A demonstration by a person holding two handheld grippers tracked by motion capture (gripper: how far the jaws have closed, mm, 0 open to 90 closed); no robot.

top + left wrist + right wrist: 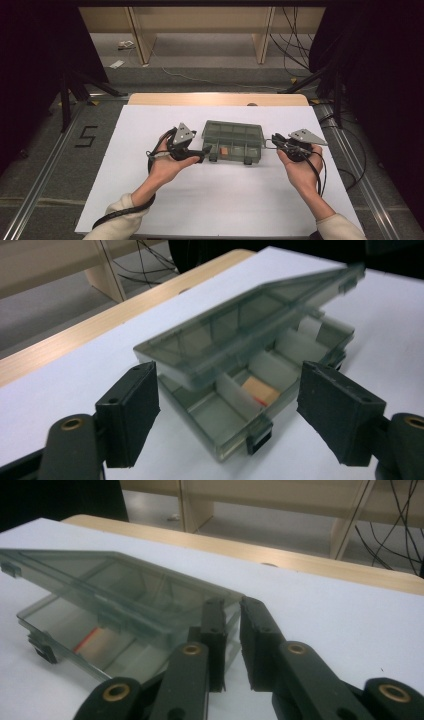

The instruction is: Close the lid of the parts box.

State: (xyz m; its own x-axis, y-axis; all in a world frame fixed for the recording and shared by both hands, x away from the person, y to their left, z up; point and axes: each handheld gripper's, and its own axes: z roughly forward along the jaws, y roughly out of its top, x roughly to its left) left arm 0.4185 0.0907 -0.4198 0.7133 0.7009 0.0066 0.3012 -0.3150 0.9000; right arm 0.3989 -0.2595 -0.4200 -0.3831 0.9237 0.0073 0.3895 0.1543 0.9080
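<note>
Left hand-held gripper (204,154) stands with its jaws wide apart, nothing pressed between them; the near left corner of the compartment box (232,142) lies just ahead of them, framed by the two pads in the left gripper view. Right hand-held gripper (274,140) has its jaws narrow, only a slim gap between the pads, set against the box's right end; whether they pinch the edge of the lid (115,587) I cannot tell. That translucent grey lid is tilted up, raised off the tray below it. Between the two hand-held grippers the box sits on the white counter (215,200), and a small orange piece (260,391) lies in a compartment near the left gripper's pads.
</note>
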